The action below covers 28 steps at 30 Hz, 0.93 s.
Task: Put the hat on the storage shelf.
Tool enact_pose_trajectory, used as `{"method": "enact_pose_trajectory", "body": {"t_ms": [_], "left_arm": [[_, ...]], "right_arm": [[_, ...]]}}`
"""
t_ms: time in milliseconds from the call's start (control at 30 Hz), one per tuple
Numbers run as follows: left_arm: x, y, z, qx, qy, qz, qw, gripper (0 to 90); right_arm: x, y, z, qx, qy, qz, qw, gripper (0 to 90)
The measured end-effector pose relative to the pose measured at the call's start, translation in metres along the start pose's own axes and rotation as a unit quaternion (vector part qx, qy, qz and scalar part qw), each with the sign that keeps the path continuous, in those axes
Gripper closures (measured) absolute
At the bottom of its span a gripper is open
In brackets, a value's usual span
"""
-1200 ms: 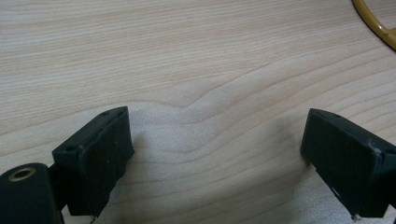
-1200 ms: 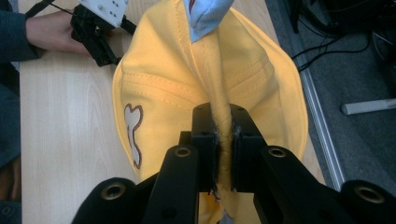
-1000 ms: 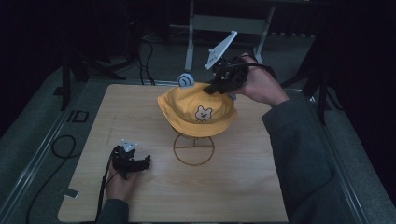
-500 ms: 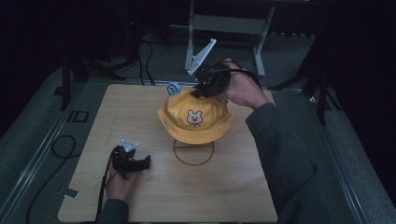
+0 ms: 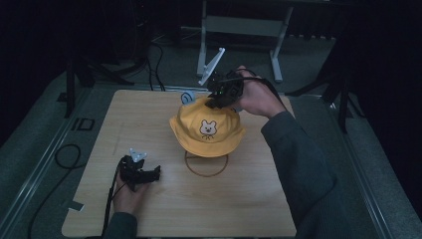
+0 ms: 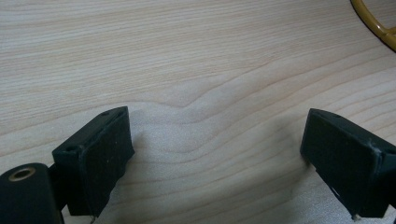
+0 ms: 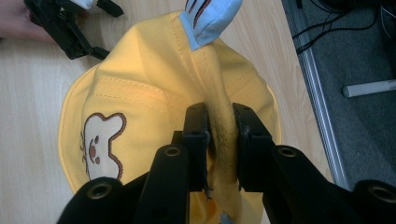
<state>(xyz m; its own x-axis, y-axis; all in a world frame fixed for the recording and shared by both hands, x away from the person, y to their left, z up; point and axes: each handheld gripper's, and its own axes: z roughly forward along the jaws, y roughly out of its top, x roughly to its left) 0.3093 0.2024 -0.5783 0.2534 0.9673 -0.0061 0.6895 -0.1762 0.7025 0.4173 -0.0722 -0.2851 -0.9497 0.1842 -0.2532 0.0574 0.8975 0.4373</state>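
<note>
A yellow bucket hat (image 5: 206,132) with a bear face and a blue ear (image 5: 187,96) hangs above the wooden table, over a thin round ring (image 5: 206,166) of a stand. My right gripper (image 5: 219,96) is shut on a pinched fold of the hat's crown (image 7: 219,135), near the blue ear (image 7: 210,18). My left gripper (image 5: 149,175) rests low on the table at the front left, open, its jaws (image 6: 215,158) wide apart over bare wood with nothing between them. A curved piece of the ring (image 6: 373,21) shows at the top right of the left gripper view.
The wooden table (image 5: 124,124) sits on a grey floor with cables (image 5: 64,154) at the left. A metal stand frame (image 5: 239,30) is behind the table's far edge. Dark tripod legs (image 5: 343,94) stand at the right.
My right gripper has carried the hat leftward and slightly nearer, so it now hangs over the ring. The left gripper has stayed in place.
</note>
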Motion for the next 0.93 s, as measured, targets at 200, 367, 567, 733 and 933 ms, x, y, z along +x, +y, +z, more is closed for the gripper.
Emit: {"method": "enact_pose_trajectory", "body": {"t_ms": [200,367,567,733,933], "left_arm": [[0.0001,0.0000,-0.0001,0.000,0.000,0.000,1.0000,9.1],[0.0000,0.0000,0.0000,0.000,0.000,0.000,1.0000,9.1],[0.0000,0.0000,0.0000,0.000,0.000,0.000,1.0000,9.1],[0.0000,0.0000,0.0000,0.000,0.000,0.000,1.0000,9.1],[0.0000,0.0001,-0.0001,0.001,0.000,0.000,1.0000,9.1]], "right_arm": [[0.0032,0.0050,0.0023,-0.019,0.011,-0.001,0.9998,76.0],[0.0026,0.0035,0.0038,-0.007,0.009,0.003,0.9999,68.9],[0.0020,0.0019,0.0002,-0.004,-0.009,0.011,0.9999,54.8],[0.0010,0.0001,-0.0005,0.004,-0.034,0.032,0.9989,35.0],[-0.0004,-0.0005,-0.0045,0.001,-0.046,0.045,0.9979,25.2]]}}
